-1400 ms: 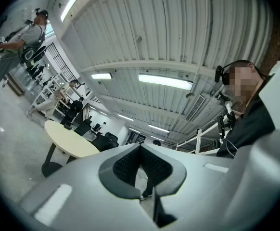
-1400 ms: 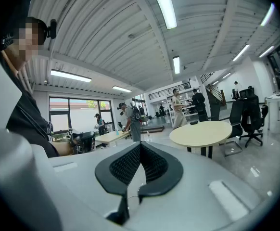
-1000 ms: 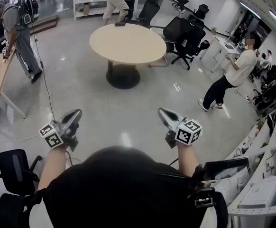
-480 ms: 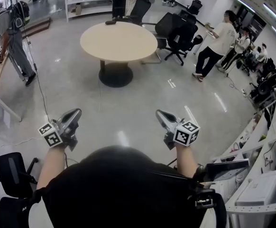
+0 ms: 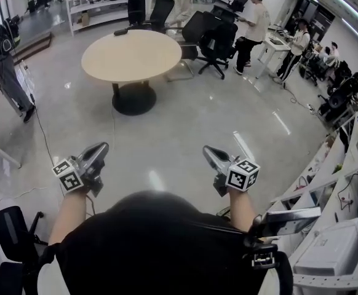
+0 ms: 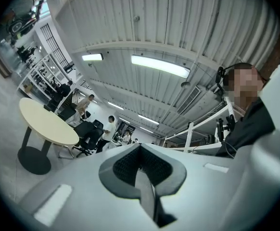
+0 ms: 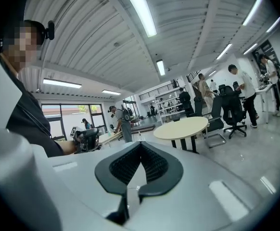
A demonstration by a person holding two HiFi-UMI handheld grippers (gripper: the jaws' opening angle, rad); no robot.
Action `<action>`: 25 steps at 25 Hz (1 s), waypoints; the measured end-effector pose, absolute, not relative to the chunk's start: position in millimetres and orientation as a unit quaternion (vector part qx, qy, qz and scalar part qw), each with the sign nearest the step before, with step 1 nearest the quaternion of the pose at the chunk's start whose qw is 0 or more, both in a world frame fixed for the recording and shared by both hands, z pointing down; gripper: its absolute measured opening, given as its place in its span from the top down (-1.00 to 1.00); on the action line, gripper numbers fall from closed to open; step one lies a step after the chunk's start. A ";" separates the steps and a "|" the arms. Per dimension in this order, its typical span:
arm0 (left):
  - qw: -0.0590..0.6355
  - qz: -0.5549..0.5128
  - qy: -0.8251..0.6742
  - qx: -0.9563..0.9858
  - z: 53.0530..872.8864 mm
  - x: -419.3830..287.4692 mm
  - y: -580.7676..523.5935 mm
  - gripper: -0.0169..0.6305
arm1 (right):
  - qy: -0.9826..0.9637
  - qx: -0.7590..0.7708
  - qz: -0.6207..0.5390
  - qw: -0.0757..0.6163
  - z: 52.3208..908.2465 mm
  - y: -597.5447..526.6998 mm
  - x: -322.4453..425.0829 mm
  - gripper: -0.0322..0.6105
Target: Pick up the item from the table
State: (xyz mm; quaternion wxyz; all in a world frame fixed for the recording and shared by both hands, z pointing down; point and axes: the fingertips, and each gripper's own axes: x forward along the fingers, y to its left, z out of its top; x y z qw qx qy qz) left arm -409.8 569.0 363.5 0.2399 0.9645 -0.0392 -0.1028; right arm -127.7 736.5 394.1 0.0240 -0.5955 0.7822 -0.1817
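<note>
A round beige table (image 5: pixel 133 54) stands far ahead across the grey floor, with a small dark item (image 5: pixel 121 32) lying near its far edge. My left gripper (image 5: pixel 99 149) and right gripper (image 5: pixel 207 151) are held low in front of the person's body, well short of the table. Both are shut with nothing between the jaws. In the left gripper view the left gripper (image 6: pixel 140 155) points up past the table (image 6: pixel 46 124) toward the ceiling. The right gripper view shows the right gripper (image 7: pixel 140 153) closed, with the table (image 7: pixel 181 127) beyond it.
Black office chairs (image 5: pixel 213 39) crowd the table's far right side. Several people stand behind them, and one person (image 5: pixel 0 60) stands at the left by a wooden desk. Shelving (image 5: pixel 96 5) lines the back. White desks with equipment (image 5: pixel 333 251) run along the right; a black chair (image 5: pixel 13 232) sits at lower left.
The head view has swung, so the table now sits further left and the people at the right appear further back. Both grippers hold the same pose, still shut.
</note>
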 end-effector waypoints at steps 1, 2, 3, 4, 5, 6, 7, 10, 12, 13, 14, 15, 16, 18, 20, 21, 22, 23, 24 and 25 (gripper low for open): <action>0.241 -0.102 -0.037 0.964 363.5 -397.1 574.4 0.97 | 0.782 -0.596 -0.183 0.024 395.8 742.5 -116.9 0.86; 0.242 -0.100 -0.034 0.964 363.5 -385.2 579.2 0.97 | 0.782 -0.596 -0.184 0.023 397.8 747.8 -106.9 0.86; 0.243 -0.098 -0.032 0.965 363.8 -374.4 582.8 0.97 | 0.781 -0.596 -0.185 0.022 399.8 751.9 -98.0 0.86; 0.243 -0.095 -0.029 0.965 364.3 -365.2 585.0 0.97 | 0.780 -0.597 -0.187 0.023 401.8 754.6 -90.1 0.86; 0.245 -0.091 -0.027 0.965 365.0 -357.5 585.9 0.97 | 0.778 -0.598 -0.190 0.025 404.0 755.9 -83.4 0.85; 0.247 -0.088 -0.025 0.965 365.7 -351.4 585.8 0.97 | 0.776 -0.599 -0.194 0.029 406.2 756.0 -78.0 0.86; 0.249 -0.086 -0.024 0.964 366.4 -346.7 584.7 0.97 | 0.775 -0.599 -0.197 0.032 408.3 755.2 -74.1 0.86; 0.253 -0.082 -0.023 0.964 370.1 -338.3 573.9 0.97 | 0.776 -0.597 -0.201 0.029 414.7 748.7 -69.2 0.86; 0.258 -0.085 -0.023 0.962 373.6 -334.3 559.7 0.97 | 0.775 -0.598 -0.202 0.025 418.2 739.4 -66.7 0.86; 0.261 -0.087 -0.021 0.961 376.0 -332.1 551.5 0.97 | 0.773 -0.599 -0.204 0.024 419.6 733.6 -65.3 0.86; 0.265 -0.088 -0.018 0.960 379.0 -329.6 542.9 0.97 | 0.771 -0.602 -0.207 0.023 420.9 727.0 -64.1 0.85; 0.268 -0.089 -0.013 0.959 382.6 -327.0 533.6 0.97 | 0.768 -0.605 -0.208 0.021 422.2 719.6 -63.2 0.85; 0.270 -0.089 -0.007 0.959 386.3 -324.7 523.0 0.97 | 0.765 -0.609 -0.209 0.018 423.2 710.7 -62.9 0.85; 0.273 -0.091 0.005 0.958 392.6 -321.6 495.5 0.97 | 0.760 -0.617 -0.204 0.009 423.7 687.6 -63.1 0.85; 0.276 -0.096 0.018 0.956 395.5 -319.9 460.6 0.97 | 0.751 -0.630 -0.198 0.006 420.9 657.0 -61.6 0.85; 0.278 -0.098 0.023 0.955 396.1 -319.5 440.4 0.97 | 0.745 -0.636 -0.198 0.010 418.5 638.5 -60.5 0.85; 0.280 -0.097 0.027 0.955 396.0 -319.9 418.8 0.97 | 0.740 -0.641 -0.201 0.020 415.6 618.0 -60.7 0.85; 0.280 -0.096 0.031 0.955 394.8 -321.7 396.3 0.97 | 0.737 -0.644 -0.205 0.031 412.0 595.9 -63.3 0.85; 0.277 -0.093 0.035 0.956 392.4 -324.9 373.6 0.97 | 0.736 -0.644 -0.207 0.037 408.0 572.9 -67.6 0.85; 0.271 -0.092 0.038 0.957 389.7 -329.3 350.5 0.97 | 0.736 -0.645 -0.205 0.035 404.1 549.2 -71.8 0.85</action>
